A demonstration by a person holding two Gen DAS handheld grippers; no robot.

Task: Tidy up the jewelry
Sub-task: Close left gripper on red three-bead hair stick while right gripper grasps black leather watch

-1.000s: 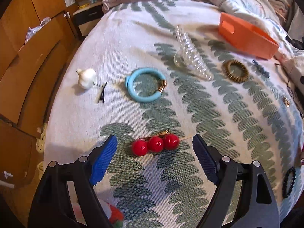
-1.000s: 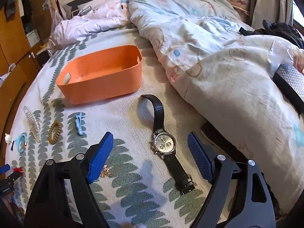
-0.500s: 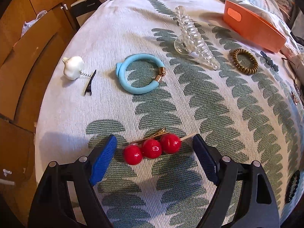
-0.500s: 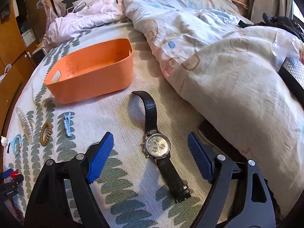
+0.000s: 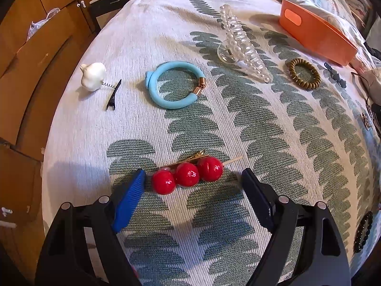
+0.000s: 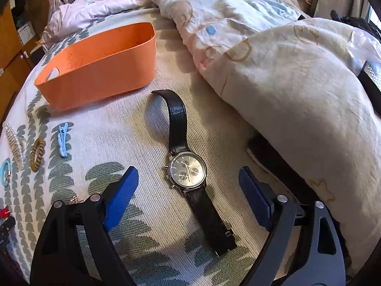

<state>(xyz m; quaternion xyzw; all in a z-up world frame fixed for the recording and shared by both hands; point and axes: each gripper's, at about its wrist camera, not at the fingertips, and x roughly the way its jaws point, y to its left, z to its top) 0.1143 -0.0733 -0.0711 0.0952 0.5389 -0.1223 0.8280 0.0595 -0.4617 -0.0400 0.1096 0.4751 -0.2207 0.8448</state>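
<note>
Orange plastic bin: sits on the bed's leaf-patterned cover, and as far as I can see inside it, nothing has gone in yet.
Done so far: by my reckoning nothing; every piece lies loose on the cover.
Left claw: blue pads wide apart, holding nothing, hanging low over the hair clip with three glossy red balls; the left pad is just beside the nearest ball, though I cannot tell if it touches.
Right claw: spread open and empty, straddling the black leather-strap wristwatch with a grey dial, which lies flat between the pads.
Likely step: both claws look lined up for a first pick, one on the clip, one on the watch.
Left to gather: the light blue bangle with a gold cap, the clear pearly claw clip, the brown coiled hair tie, the white garlic-shaped clip on a spring, the small pale blue clip, and a black bead bracelet near the bed's edge.
Distance to bin: the watch lies near it; the red clip lies well apart from it.
</note>
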